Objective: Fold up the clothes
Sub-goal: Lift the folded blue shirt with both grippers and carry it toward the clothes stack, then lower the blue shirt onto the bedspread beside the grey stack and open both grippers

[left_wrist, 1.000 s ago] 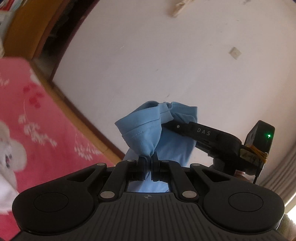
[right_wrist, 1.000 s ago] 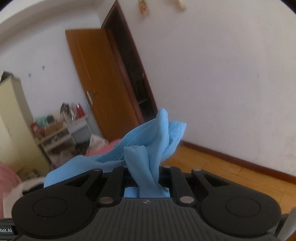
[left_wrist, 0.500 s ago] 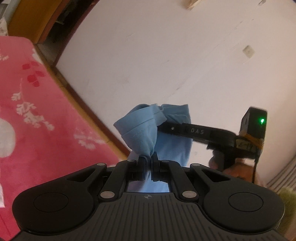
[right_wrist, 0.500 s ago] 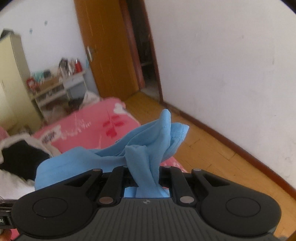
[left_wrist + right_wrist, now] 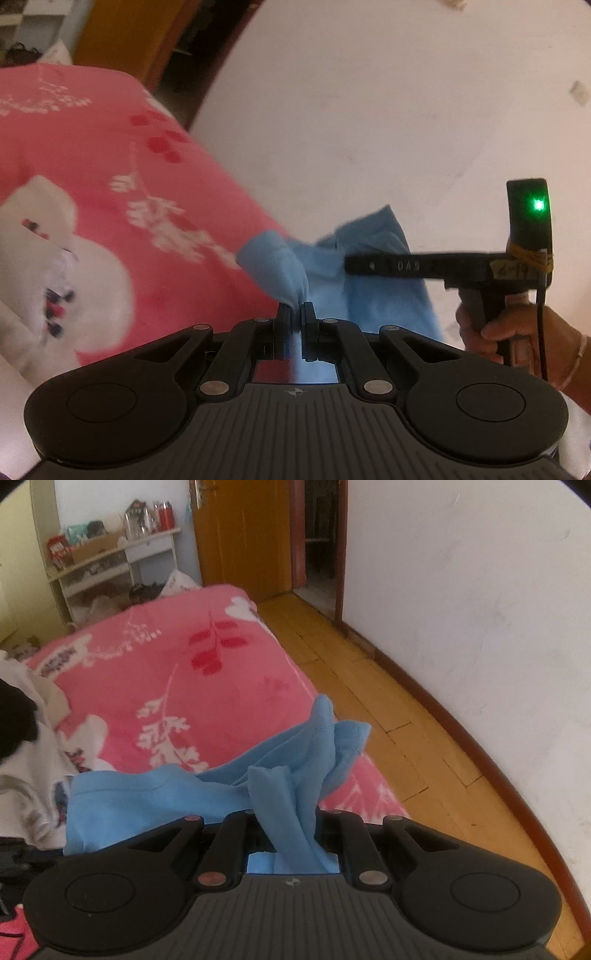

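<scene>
- left gripper (image 5: 296, 308): jaws nearly closed, pinching a bunched corner of the blue garment (image 5: 373, 280)
- right gripper (image 5: 291, 827): jaws clamped on a twisted fold of the blue garment (image 5: 155, 805); cloth runs down through the jaws
- in the left view the right gripper (image 5: 369, 264) comes in from the right, its tip at the cloth, held by a hand (image 5: 517, 332)
- garment is held up between the two grippers, over the near part of the bed (image 5: 177, 672) by its right-hand edge
- containers: cardboard box (image 5: 94, 548) on the white shelf unit (image 5: 110, 565); contents too blurred to tell
- pile of white and dark clothes (image 5: 26, 738) at the bed's left
- bed centre is bare pink cover
- wooden floor (image 5: 369, 686) strip between bed edge and white wall (image 5: 480, 590), open
- doorway (image 5: 317, 535) open beyond the bed
</scene>
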Tool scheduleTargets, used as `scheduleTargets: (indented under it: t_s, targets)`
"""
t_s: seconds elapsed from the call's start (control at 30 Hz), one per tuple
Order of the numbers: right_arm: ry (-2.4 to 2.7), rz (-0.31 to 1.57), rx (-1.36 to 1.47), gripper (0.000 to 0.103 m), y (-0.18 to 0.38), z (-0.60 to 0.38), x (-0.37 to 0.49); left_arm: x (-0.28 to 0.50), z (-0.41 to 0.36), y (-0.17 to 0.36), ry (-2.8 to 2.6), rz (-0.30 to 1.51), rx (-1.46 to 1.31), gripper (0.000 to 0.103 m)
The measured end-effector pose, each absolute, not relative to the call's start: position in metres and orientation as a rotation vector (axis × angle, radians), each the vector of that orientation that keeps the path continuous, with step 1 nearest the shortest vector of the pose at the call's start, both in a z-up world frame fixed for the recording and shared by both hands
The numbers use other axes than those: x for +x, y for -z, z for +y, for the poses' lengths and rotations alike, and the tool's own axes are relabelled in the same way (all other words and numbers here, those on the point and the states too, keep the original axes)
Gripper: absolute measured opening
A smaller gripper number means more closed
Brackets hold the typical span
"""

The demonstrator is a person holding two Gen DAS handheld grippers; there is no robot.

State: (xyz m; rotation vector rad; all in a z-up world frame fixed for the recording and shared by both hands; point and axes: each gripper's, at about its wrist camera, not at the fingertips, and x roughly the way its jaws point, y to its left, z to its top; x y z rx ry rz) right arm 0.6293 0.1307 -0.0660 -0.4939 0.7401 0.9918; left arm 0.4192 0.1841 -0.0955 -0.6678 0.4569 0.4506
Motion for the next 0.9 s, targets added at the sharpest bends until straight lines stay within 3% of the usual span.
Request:
scheduleTargets:
  t_s: [0.07,0.1,0.2,0.37,0.43,0.47,0.5,0.57,0.6,0.73,0.8,0.87,0.9]
  targets:
    - [-0.949,0.737,-0.516,0.021,0.084,0.141,0.629,0.423,0.192,0.106,-0.492,0.478,-0.643,0.005]
    - [-0.928,0.736,-0.527,0.036,0.093,0.146,0.628,0.425,0.195,0.109,-0.512,0.493,-0.635,0.006]
    - [-0.859,0.72,-0.539,0.063,0.115,0.156,0.628,0.426,0.205,0.113,-0.568,0.522,-0.65,0.018]
    - [-0.777,0.636,-0.306,0.069,0.09,0.122,0.641,0.409,0.207,0.097,-0.643,0.428,-0.636,0.023]
    - [-0.76,0.643,-0.152,0.069,0.077,0.096,0.648,0.412,0.2,0.093,-0.614,0.421,-0.577,0.023]
    - [-0.766,0.665,-0.085,0.062,0.074,0.084,0.65,0.415,0.196,0.092,-0.595,0.421,-0.544,0.023]
    - [-0.772,0.685,-0.018,0.046,0.07,0.071,0.653,0.42,0.193,0.094,-0.576,0.436,-0.517,0.023]
    - [-0.811,0.763,0.054,0.025,0.071,0.059,0.659,0.434,0.186,0.103,-0.539,0.482,-0.469,0.023]
    - [-0.855,0.835,0.037,0.02,0.078,0.064,0.664,0.44,0.185,0.11,-0.55,0.502,-0.462,0.023]
    - [-0.815,0.996,-0.091,0.016,0.122,0.109,0.683,0.457,0.197,0.135,-0.614,0.55,-0.482,0.023]
    - [-0.75,0.979,-0.045,0.013,0.13,0.112,0.69,0.458,0.204,0.142,-0.627,0.533,-0.494,0.025]
    - [-0.696,0.898,0.044,0.013,0.123,0.1,0.688,0.458,0.209,0.148,-0.65,0.524,-0.494,0.038]
    - [-0.665,0.84,0.085,0.014,0.116,0.089,0.684,0.46,0.211,0.151,-0.662,0.523,-0.497,0.039]
